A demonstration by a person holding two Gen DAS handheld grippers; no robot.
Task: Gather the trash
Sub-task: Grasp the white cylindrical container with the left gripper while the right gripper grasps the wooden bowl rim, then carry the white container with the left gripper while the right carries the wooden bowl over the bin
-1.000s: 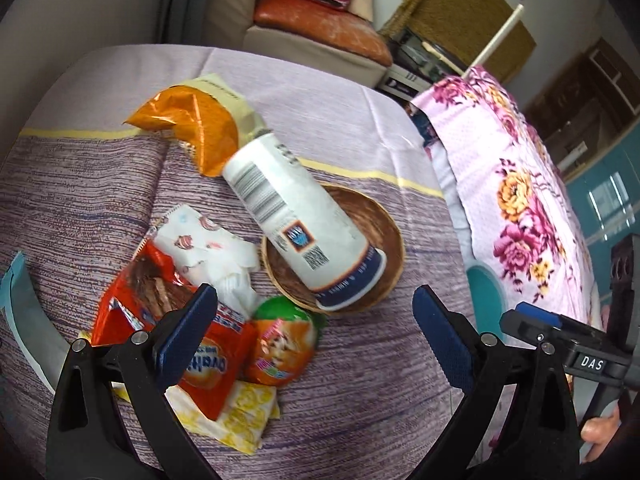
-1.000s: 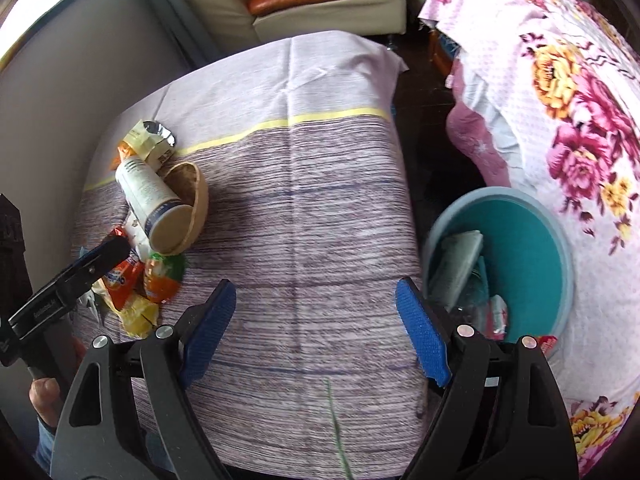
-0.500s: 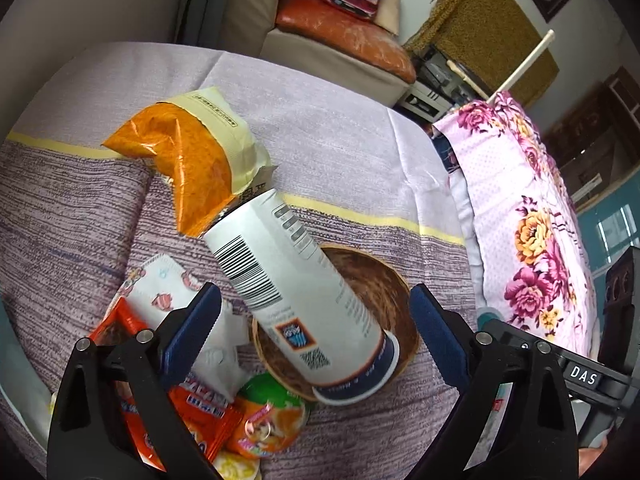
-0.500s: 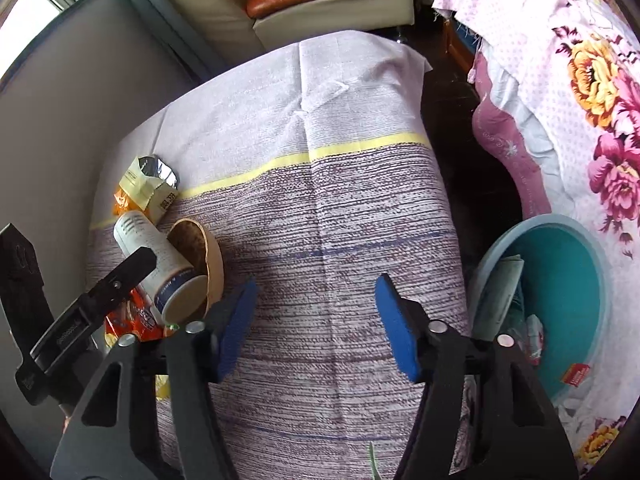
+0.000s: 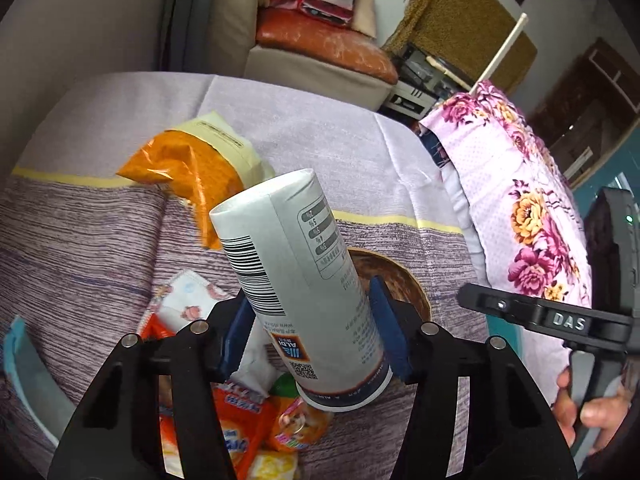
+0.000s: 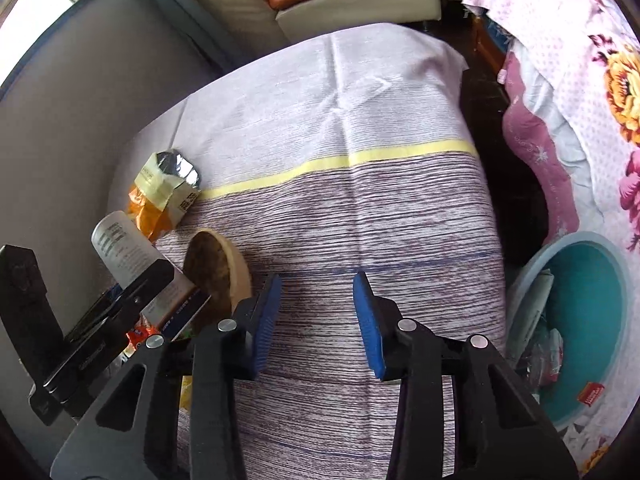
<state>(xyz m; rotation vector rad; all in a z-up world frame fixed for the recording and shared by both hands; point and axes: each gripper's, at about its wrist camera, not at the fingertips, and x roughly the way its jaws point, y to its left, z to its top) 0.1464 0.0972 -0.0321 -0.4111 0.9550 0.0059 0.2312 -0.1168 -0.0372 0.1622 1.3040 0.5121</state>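
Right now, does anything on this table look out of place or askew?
Yes. The white canister is tilted, its blue-rimmed end hanging over the wicker bowl, clamped between the left gripper pads. Snack wrappers lie heaped beside the bowl, and a torn orange bag sits behind.

Left gripper (image 5: 310, 328): we have both pads pressed on a tube, pointing to 12 o'clock.
Right gripper (image 6: 316, 320): our jaws stand apart, gripping nothing.

left wrist close over clutter, right wrist higher, probably farther back, both sharing the woven bowl (image 5: 404, 284) (image 6: 218, 264)
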